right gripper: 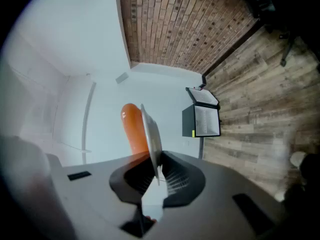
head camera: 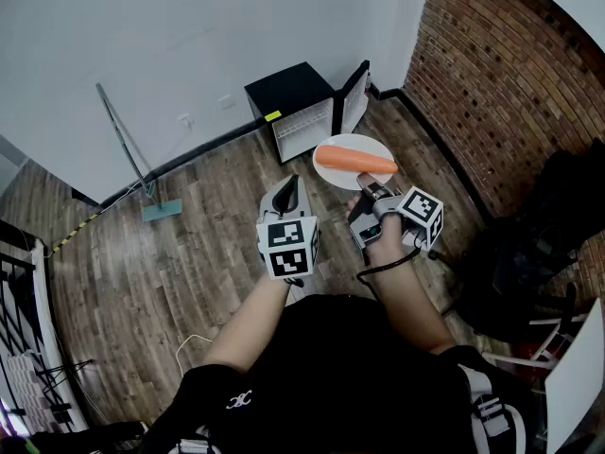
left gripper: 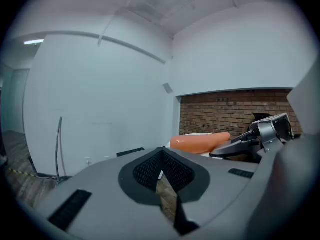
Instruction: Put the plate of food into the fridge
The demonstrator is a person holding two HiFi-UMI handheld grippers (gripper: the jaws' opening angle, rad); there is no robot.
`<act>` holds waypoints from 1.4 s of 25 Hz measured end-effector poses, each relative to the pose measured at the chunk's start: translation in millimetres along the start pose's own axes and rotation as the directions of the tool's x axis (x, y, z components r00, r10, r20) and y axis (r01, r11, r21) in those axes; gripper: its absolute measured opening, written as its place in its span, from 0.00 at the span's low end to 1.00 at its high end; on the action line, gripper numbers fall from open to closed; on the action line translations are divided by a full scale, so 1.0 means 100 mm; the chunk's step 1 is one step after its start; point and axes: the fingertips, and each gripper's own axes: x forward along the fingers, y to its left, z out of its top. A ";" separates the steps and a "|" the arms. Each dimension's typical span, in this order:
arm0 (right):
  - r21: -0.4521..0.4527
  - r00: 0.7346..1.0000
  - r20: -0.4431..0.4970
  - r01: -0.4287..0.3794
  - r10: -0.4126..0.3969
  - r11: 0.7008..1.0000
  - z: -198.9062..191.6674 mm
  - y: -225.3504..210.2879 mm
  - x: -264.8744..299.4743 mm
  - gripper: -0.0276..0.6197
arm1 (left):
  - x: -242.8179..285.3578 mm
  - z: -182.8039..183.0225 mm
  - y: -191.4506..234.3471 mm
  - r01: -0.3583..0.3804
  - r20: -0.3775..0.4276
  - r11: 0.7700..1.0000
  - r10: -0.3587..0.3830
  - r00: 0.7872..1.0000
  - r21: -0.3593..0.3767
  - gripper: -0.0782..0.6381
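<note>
A white plate (head camera: 329,171) carries a long orange carrot (head camera: 354,162). My right gripper (head camera: 369,190) is shut on the plate's near rim and holds it above the wooden floor. In the right gripper view the plate (right gripper: 150,134) stands edge-on between the pads, with the carrot (right gripper: 132,129) on its left side. A small black fridge (head camera: 293,112) stands against the white wall just beyond the plate, its door (head camera: 355,97) swung open to the right. My left gripper (head camera: 288,189) hovers to the left of the plate, shut and holding nothing. Its own view shows the carrot (left gripper: 200,142) ahead on the right.
A long-handled floor wiper (head camera: 132,159) leans on the white wall at the left. A brick wall (head camera: 510,83) runs along the right, with a dark chair and bags (head camera: 539,253) below it. A thin white cable (head camera: 189,343) lies on the floor near the person.
</note>
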 end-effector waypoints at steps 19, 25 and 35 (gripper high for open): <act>0.027 0.998 -0.023 0.052 -0.052 0.998 0.02 -0.21 0.04 0.11 | 0.11 -0.25 0.07 0.007 -0.064 0.997 -0.012 0.998 -0.082 0.10; 0.015 0.998 -0.010 0.066 -0.066 0.998 0.09 -0.28 0.13 0.11 | 0.29 -0.28 0.10 0.030 -0.066 0.995 -0.036 0.997 -0.093 0.10; -0.004 0.998 0.030 0.057 -0.056 0.998 0.60 -0.16 0.69 0.11 | 1.14 0.03 0.15 0.076 -0.019 0.997 -0.076 0.997 -0.035 0.10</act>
